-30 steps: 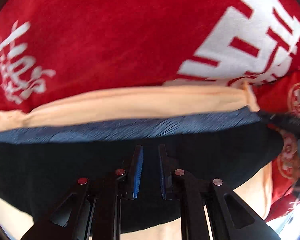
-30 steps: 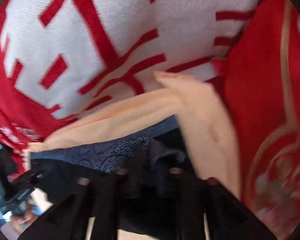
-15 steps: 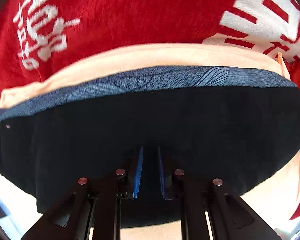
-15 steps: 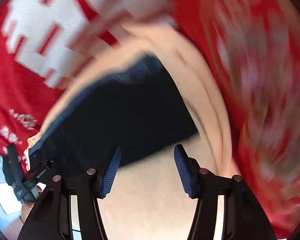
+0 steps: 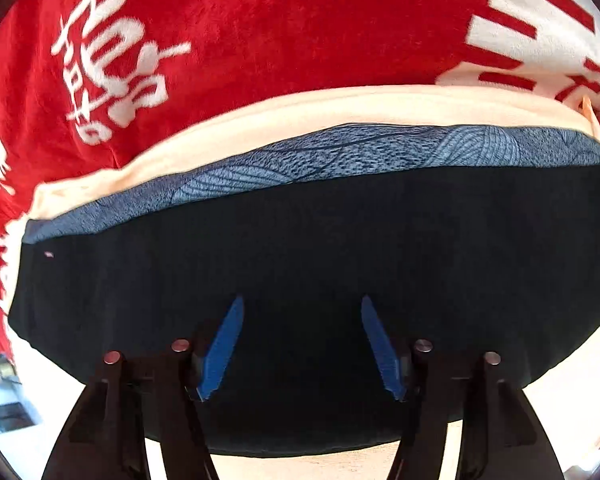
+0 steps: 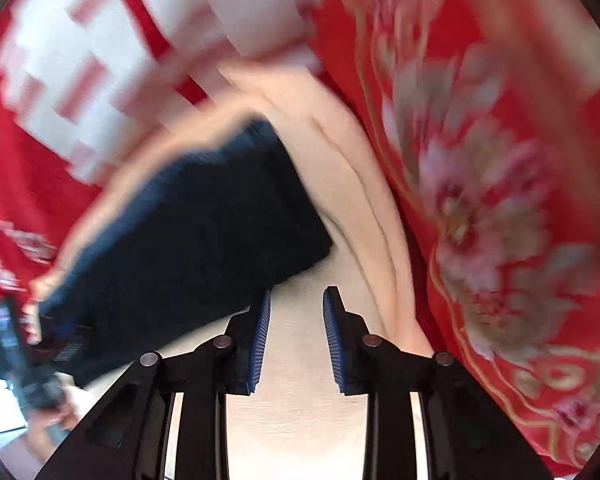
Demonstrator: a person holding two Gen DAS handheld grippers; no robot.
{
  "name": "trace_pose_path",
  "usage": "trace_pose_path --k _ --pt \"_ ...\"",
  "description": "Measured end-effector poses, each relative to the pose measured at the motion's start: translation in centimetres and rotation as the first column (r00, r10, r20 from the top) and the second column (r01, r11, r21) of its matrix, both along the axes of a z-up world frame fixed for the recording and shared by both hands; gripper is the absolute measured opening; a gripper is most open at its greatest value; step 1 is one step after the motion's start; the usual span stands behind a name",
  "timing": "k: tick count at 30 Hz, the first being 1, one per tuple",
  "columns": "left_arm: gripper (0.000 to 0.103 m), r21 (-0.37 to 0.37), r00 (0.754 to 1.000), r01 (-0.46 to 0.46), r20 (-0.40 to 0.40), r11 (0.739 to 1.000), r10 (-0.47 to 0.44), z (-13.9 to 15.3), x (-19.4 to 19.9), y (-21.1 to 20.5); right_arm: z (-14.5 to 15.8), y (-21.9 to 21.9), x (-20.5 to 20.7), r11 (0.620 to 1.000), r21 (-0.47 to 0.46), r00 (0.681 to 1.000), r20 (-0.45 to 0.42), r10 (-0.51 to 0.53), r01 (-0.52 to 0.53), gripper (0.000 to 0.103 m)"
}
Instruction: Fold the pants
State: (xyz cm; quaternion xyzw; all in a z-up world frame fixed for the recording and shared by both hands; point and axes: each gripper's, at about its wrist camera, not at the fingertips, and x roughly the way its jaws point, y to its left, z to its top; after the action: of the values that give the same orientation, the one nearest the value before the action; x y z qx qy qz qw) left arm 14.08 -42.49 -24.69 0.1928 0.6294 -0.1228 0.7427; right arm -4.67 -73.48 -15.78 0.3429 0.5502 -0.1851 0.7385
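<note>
Red plush bedding with white lettering is spreading under everything, and a pale cream sheet is lying on top of it as the working surface. From the left gripper outward: its blue pads are standing well apart, gripping nothing, and hovering directly over the dark navy pants, which are lying as a flat folded slab with the long axis running left to right across that view. A lighter blue patterned band is showing along the far edge. The right gripper is also spread, holding nothing, and is sitting over bare cream sheet just beside the slab's near right corner; the pants are lying up and to its left, though this view is badly blurred. So the left gripper is the nearer one, already above the cloth. Floral red fabric is filling the right side. I judge the fold nearly finished, with perhaps smoothing left.
</note>
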Motion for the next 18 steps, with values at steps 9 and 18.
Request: trace_pose_path --k 9,18 --pt "0.063 0.003 1.000 -0.012 0.017 1.000 0.012 0.5 0.3 1.4 -2.9 -4.4 9.0 0.998 0.043 0.999 -0.020 0.044 -0.043 0.036" --pt "0.063 -0.005 1.000 -0.015 0.012 1.000 0.015 0.5 -0.2 1.0 -1.5 -7.1 11.2 0.995 -0.097 1.000 -0.006 -0.021 0.020 0.012"
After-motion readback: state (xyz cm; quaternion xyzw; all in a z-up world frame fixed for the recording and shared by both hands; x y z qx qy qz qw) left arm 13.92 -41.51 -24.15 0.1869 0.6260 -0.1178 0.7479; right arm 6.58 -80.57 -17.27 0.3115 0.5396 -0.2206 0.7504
